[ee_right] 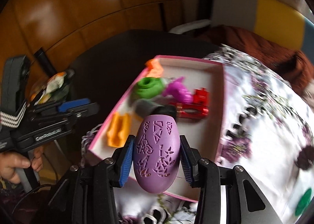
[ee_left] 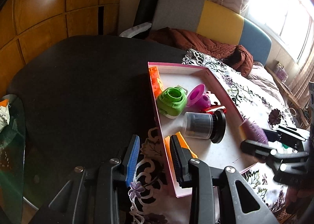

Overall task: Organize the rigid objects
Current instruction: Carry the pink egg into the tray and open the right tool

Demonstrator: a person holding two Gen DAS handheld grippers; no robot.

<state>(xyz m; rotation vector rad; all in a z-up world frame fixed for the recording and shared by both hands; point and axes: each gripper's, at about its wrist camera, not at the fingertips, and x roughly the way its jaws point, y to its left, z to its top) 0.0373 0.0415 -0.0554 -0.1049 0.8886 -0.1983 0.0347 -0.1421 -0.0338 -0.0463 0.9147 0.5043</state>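
**Purple egg held over the pink box**

On the table, half over a flowered cloth [ee_left: 245, 94], sits one shallow pink box [ee_left: 223, 88] with a white floor; it is the only container in view. Inside it, counted: one green ring-shaped piece [ee_left: 172, 102], one magenta funnel-like piece [ee_left: 198, 96] just beside it, one clear jar with a black cap [ee_left: 204, 127] lying on its side, one orange perforated piece [ee_left: 155, 81] leaning at the far left wall, one orange flat piece [ee_left: 183, 143] near the front left wall, and red metal parts [ee_right: 194, 104], which look like two pieces, though blur leaves that unsure.

One purple egg [ee_right: 157, 151], its shell cut with small patterns, is outside the box contents: the right gripper [ee_right: 157, 157] has its blue-padded fingers [ee_right: 126, 161] pressed on both sides of the egg, holding it upright above the near part of the box. The right wrist view is smeared by motion.

The left gripper [ee_left: 155, 157] hangs over the box's left wall, one of its fingers [ee_left: 132, 161] outside over the cloth and the other inside. Its fingers stand a little apart with nothing held; the wall passes between them untouched. A hand [ee_right: 13, 163] grips its handle.
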